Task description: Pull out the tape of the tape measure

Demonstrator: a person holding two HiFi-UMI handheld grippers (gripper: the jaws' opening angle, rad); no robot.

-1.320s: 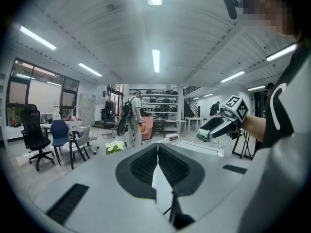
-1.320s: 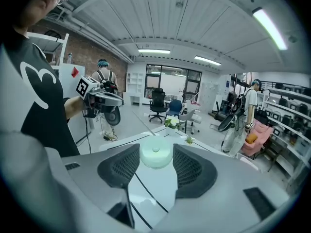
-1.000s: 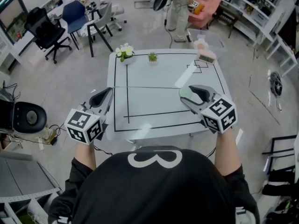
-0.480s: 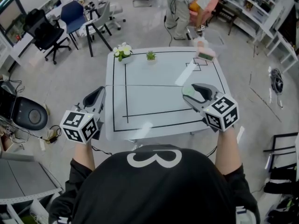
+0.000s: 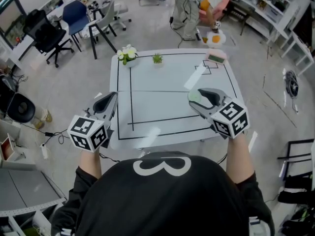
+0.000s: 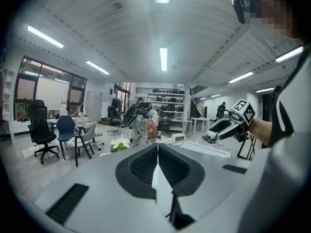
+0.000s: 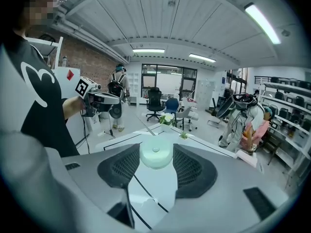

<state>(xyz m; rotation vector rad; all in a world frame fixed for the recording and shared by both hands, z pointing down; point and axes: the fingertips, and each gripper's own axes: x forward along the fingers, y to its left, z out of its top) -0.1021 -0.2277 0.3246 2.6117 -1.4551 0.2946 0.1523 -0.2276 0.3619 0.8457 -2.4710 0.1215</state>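
A pale green round tape measure sits between the jaws of my right gripper, above the white table's right side; in the right gripper view the tape measure is pressed between both pads. A thin pale tape runs left from it across the table to my left gripper, which hovers at the table's left edge. The left gripper has its jaws pressed together, seemingly on the tape's end. Each gripper shows in the other's view: the left one, the right one.
The white table carries black marking lines. A white flower pot, a small green plant and a pink box stand along its far edge. Office chairs are at the back left; a person stands behind the table.
My left gripper swung a little outward to the left and came back to the table's edge. The right gripper barely moved. The person behind the table shifted.
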